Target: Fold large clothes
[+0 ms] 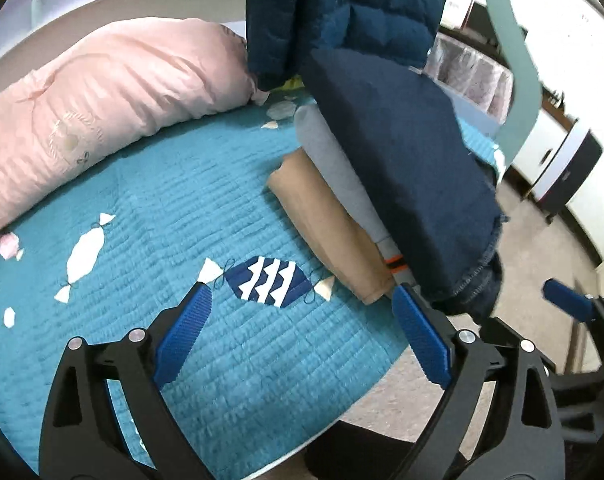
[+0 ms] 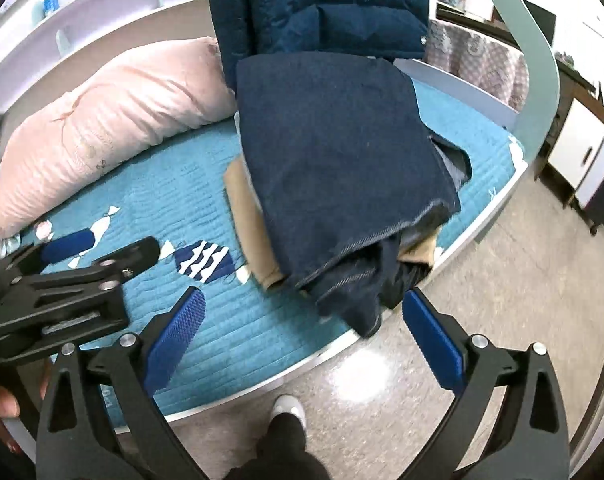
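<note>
Folded garments, three, in one stack at the bed's near edge: dark denim jeans (image 2: pixel 337 152), top, coarse weave with stitched hems, a loose end drooping over the edge at 5 o'clock; grey knit piece (image 1: pixel 337 168), middle, with an orange-striped cuff; tan trousers (image 1: pixel 325 224), bottom, smooth; quilted navy puffer jacket (image 2: pixel 321 4), one, hanging at 12 o'clock behind the stack; pink pillow (image 1: pixel 102 96), one, long, puckered, at 10 o'clock; teal quilted bedspread (image 1: pixel 174 184), one, ribbed, with candy-shaped patches; left gripper (image 1: pixel 302 336), one, jaws wide apart, empty, ribbed blue pads, right pad just beside the jeans' hem; right gripper (image 2: pixel 302 336), one, jaws spread, empty, hovering over the bed edge and speckled floor (image 2: pixel 501 272).
</note>
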Action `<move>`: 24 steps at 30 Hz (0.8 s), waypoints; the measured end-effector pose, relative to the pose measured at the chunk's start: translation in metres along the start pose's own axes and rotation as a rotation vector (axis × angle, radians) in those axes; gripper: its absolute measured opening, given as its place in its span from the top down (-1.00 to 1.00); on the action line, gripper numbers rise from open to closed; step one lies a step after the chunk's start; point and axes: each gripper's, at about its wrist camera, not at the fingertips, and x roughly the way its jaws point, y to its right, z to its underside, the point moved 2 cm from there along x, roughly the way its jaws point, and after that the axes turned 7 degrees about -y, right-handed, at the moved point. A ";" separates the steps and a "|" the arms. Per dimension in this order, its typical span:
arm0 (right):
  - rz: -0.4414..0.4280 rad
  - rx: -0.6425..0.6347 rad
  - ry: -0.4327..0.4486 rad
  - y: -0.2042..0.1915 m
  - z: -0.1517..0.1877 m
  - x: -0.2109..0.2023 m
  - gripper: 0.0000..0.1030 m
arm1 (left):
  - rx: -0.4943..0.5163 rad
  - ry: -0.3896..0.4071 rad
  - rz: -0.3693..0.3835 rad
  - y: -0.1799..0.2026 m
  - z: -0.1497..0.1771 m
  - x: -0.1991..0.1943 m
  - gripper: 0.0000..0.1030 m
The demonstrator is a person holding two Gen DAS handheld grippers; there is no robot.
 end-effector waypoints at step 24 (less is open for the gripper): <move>0.111 -0.085 0.120 -0.070 0.042 -0.074 -0.86 | 0.041 0.176 0.008 -0.036 0.064 -0.129 -0.79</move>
